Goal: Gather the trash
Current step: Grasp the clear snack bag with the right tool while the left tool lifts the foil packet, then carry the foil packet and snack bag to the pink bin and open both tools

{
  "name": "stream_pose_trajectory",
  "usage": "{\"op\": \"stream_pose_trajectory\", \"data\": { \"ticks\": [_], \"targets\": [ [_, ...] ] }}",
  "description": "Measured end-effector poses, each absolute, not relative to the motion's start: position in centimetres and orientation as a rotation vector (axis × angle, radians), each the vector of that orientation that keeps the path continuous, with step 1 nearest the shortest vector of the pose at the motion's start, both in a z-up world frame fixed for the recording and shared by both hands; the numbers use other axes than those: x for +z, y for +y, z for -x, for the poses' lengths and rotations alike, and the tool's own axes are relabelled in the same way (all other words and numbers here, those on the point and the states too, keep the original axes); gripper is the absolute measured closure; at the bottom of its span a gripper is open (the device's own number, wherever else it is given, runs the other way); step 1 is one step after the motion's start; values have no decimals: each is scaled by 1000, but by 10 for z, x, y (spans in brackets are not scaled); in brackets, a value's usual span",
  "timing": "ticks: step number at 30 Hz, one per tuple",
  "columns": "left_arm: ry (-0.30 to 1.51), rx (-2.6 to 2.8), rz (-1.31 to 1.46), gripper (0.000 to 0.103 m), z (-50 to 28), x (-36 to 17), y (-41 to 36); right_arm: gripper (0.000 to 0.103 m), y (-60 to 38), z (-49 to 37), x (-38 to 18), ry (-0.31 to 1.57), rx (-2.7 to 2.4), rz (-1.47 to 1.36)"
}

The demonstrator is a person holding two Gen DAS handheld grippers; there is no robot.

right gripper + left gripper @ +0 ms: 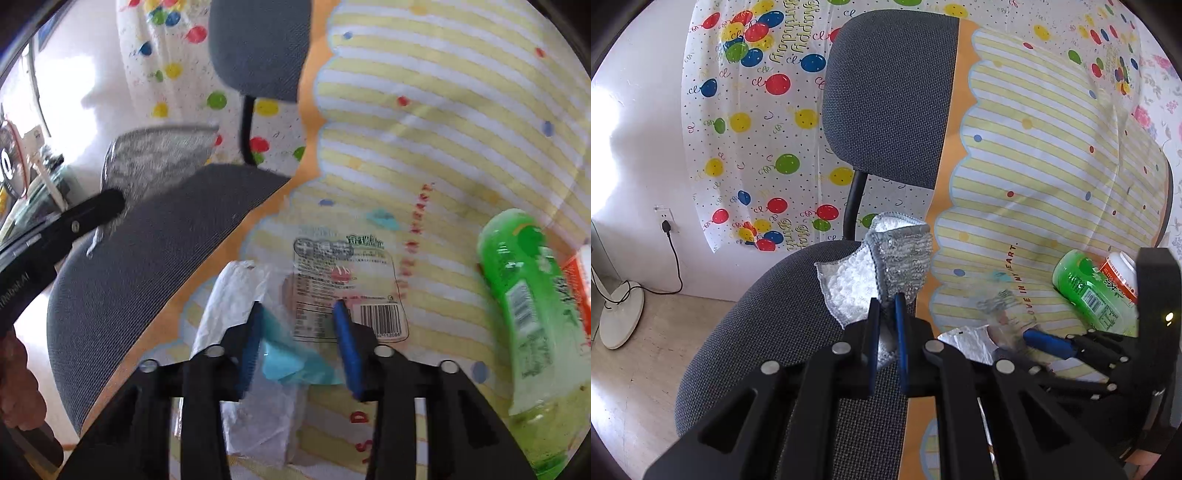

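A: What was hard to read there?

B: The clear wrapper (343,291). It was see-through, so in the left wrist view it showed only as a faint smear on the striped sheet (1034,155). In the right wrist view its printed label and barcode were plain, but its edges were lost against the stripes.

A: Did the right gripper (299,332) have it?

B: Its jaws stood apart, one on each side of the wrapper's near end, where a scrap of blue (291,363) showed. Whether the pads pressed on the plastic I could not tell. A crumpled white paper (236,295) lay just beside, under the left finger.

A: And the left gripper (886,321)?

B: Clamped on a grey and white cloth (886,258), which stood up over the grey chair seat (768,317). The cloth's lower end was hidden behind the fingers.

A: What else was cut off?

B: A green bottle (528,306) lay on its side on the sheet, to the right of the wrapper; its lower end ran out of view. An orange-labelled container (1117,271) beside it was half hidden by the right gripper's body. The chair back (890,92) blocked part of the balloon-printed sheet (753,122) on the wall.
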State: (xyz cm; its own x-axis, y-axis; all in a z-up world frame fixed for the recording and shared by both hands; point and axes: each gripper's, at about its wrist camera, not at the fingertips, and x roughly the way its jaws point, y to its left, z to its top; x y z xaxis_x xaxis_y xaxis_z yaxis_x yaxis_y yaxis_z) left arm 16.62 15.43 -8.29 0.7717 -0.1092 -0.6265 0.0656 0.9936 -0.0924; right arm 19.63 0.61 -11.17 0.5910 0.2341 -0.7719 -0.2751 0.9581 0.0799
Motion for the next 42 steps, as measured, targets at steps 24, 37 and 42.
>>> {"op": "stream_pose_trajectory", "data": {
  "ticks": [24,37,42],
  "targets": [
    [558,-339,-33,97,-114,-18,41,103,-150,-79,-11,509,167,-241],
    [519,-583,-129,97,-46,-13,-69,103,-240,66,2,414,-148,-200],
    [508,-729,-163,97,-13,-16,-122,103,-274,128,3,383,-296,-219]
  ]
}}
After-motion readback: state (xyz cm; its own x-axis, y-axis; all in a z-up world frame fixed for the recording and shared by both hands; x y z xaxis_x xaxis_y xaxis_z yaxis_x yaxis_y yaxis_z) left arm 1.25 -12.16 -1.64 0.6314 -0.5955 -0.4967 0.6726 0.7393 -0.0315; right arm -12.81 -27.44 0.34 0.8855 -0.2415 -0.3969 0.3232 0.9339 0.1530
